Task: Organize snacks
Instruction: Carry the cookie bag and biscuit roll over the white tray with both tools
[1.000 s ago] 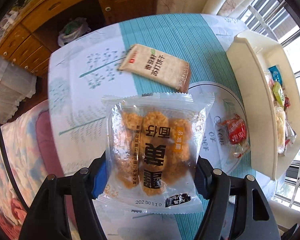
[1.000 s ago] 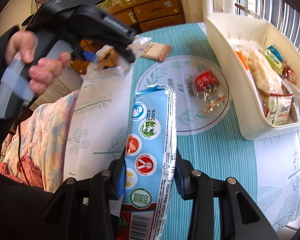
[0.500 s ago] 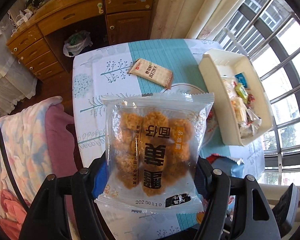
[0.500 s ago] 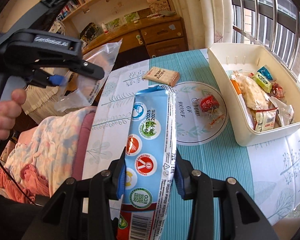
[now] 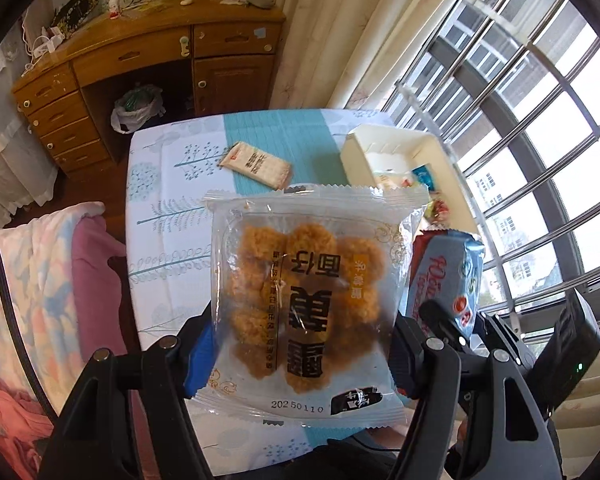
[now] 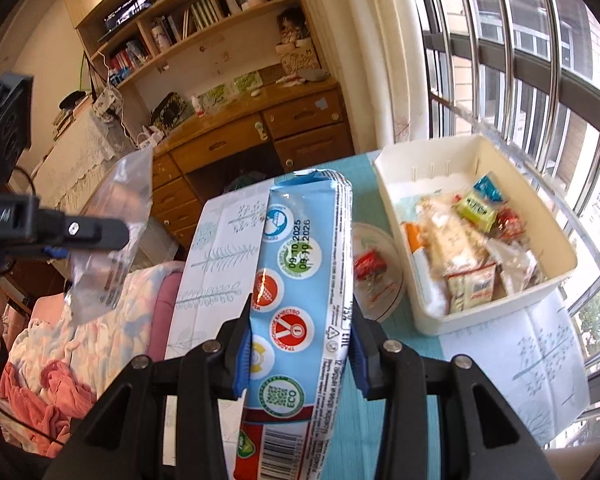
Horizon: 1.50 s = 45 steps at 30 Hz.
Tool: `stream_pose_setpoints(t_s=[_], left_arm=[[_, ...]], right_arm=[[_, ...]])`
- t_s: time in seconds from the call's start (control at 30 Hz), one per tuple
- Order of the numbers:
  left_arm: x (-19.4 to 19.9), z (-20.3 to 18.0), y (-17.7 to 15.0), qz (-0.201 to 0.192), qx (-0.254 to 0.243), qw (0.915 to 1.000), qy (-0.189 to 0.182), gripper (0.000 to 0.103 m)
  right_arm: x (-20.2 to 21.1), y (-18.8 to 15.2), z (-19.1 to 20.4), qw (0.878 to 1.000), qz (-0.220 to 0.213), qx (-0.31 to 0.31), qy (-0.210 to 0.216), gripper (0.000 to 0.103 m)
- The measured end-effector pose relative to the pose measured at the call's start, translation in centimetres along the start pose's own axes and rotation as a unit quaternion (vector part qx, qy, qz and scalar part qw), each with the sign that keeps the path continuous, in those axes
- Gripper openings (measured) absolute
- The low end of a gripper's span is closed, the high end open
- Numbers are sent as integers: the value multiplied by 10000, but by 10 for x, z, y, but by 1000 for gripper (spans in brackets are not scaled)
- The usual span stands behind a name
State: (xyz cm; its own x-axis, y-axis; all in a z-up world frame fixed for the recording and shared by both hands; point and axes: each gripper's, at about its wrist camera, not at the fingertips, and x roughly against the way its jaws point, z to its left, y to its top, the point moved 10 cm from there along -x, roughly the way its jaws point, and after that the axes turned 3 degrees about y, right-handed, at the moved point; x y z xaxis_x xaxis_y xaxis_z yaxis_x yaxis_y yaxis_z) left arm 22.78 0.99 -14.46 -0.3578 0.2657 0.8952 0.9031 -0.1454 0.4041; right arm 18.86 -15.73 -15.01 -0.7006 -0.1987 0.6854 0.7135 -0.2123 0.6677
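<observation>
A: Left gripper (image 5: 300, 356) is clamped on the clear packet of fried snacks (image 5: 308, 300), blue pads pressed against both side edges. It is held high above the table (image 5: 172, 200), well apart from it.

B: Right gripper (image 6: 300, 344)?

A: Closed on the blue biscuit pack (image 6: 300, 280), gripped partway up, pack standing roughly upright between the jaws. Also in the air.

B: Where is the bin?

A: Cream bin (image 6: 556, 240) sits on the table's window side, part-filled with small wrapped snacks. Near end toward the window looks fuller; far end shows bare floor.

B: What is left out?

A: A flat cracker packet (image 5: 256, 162) on the teal stripe, and a red-wrapped sweet (image 6: 370, 262) on the round placemat print (image 6: 376, 232) just beside the bin.

B: Step in hand?

A: Carry phase, I judge: both items lifted, neither placed. The next move calls for bringing one gripper over the bin's open part, lowering and releasing inside the walls, one at a time, since the two tools would crowd each other.
</observation>
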Motion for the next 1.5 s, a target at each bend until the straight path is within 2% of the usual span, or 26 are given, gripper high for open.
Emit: stream_pose_setpoints(t_s=[0.37, 0.73, 1.03, 1.33, 1.5], left_arm=[[8, -87, 35, -586, 108, 9971, -470, 69], [-27, -159, 89, -920, 157, 9927, -763, 69], [-89, -206, 126, -931, 263, 9895, -1074, 69], [-152, -233, 147, -725, 374, 9929, -867, 71], [-174, -239, 152, -557, 476, 9945, -753, 74]], right_arm=[[25, 63, -71, 9994, -303, 163, 47, 40], [16, 123, -146, 9982, -416, 429, -19, 40], [-27, 125, -188, 9979, 178, 615, 56, 40], [-57, 123, -219, 9959, 537, 730, 77, 40], [-67, 121, -226, 9948, 681, 737, 163, 40]])
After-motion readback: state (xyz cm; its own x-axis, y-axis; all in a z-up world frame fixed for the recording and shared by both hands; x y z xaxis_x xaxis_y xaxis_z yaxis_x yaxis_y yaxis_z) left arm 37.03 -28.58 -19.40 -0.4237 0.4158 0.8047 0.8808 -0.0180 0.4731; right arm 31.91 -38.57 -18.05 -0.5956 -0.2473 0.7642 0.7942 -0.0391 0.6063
